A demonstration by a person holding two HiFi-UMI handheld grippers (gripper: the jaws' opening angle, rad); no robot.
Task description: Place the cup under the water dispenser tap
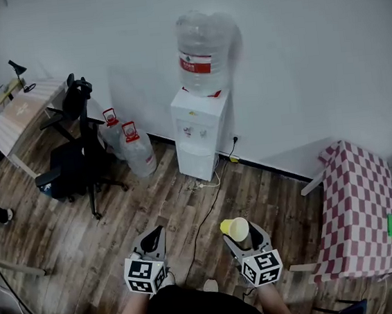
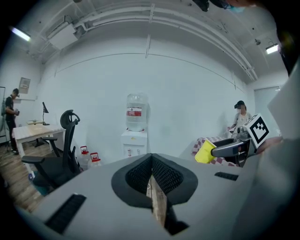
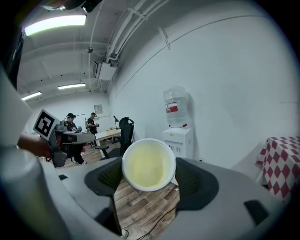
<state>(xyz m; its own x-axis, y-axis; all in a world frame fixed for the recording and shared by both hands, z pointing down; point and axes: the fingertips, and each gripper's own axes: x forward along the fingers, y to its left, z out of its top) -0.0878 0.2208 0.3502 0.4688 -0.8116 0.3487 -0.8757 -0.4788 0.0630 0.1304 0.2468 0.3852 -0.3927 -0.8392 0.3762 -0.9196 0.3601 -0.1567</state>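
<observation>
A yellow paper cup [image 1: 235,228] lies sideways between the jaws of my right gripper [image 1: 244,233], mouth facing back towards the camera. In the right gripper view the cup [image 3: 148,164] fills the gap and both pads press its sides, so the gripper [image 3: 149,172] is shut on it. The white water dispenser [image 1: 199,135] with a large bottle [image 1: 202,51] on top stands against the wall, well ahead of both grippers; its taps [image 1: 192,129] sit over an empty recess. My left gripper [image 1: 154,235] is shut and holds nothing; its pads [image 2: 154,176] meet.
A black office chair [image 1: 77,155] and two spare water bottles [image 1: 131,146] stand left of the dispenser, with a desk [image 1: 28,115] beyond. A red-checked table [image 1: 358,209] is at the right. A cable [image 1: 209,214] runs over the wooden floor. People stand in the background.
</observation>
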